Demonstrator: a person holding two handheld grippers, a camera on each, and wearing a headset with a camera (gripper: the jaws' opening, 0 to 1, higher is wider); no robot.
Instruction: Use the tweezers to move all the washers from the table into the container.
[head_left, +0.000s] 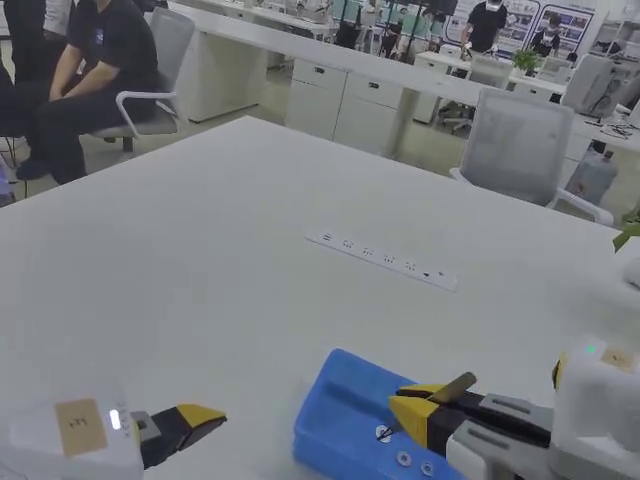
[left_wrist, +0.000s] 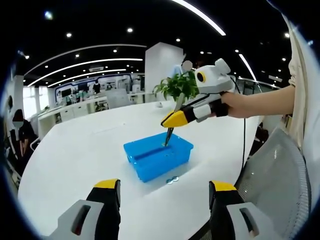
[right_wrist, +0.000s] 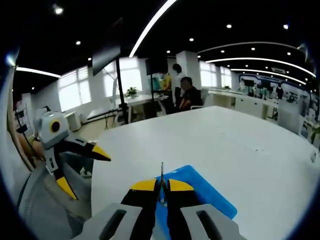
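Observation:
A blue container (head_left: 335, 405) sits near the front edge of the white table (head_left: 220, 270), with a few small washers (head_left: 403, 458) inside it. My right gripper (head_left: 420, 408) is shut on metal tweezers (head_left: 455, 387) and hovers over the container. In the left gripper view the tweezers (left_wrist: 168, 136) reach down into the container (left_wrist: 159, 155), and two washers (left_wrist: 172, 180) lie on the table just in front of it. My left gripper (left_wrist: 165, 187) is open with nothing between its jaws, a little short of the container. The right gripper view shows the tweezers (right_wrist: 161, 180) pinched between the yellow jaws, and the left gripper (right_wrist: 82, 170) off to the left.
A flush socket strip (head_left: 380, 260) runs across the table's middle. Grey chairs (head_left: 520, 150) stand at the far edge, and a seated person (head_left: 90, 80) is at the back left. A potted plant (left_wrist: 177, 85) stands behind the right gripper.

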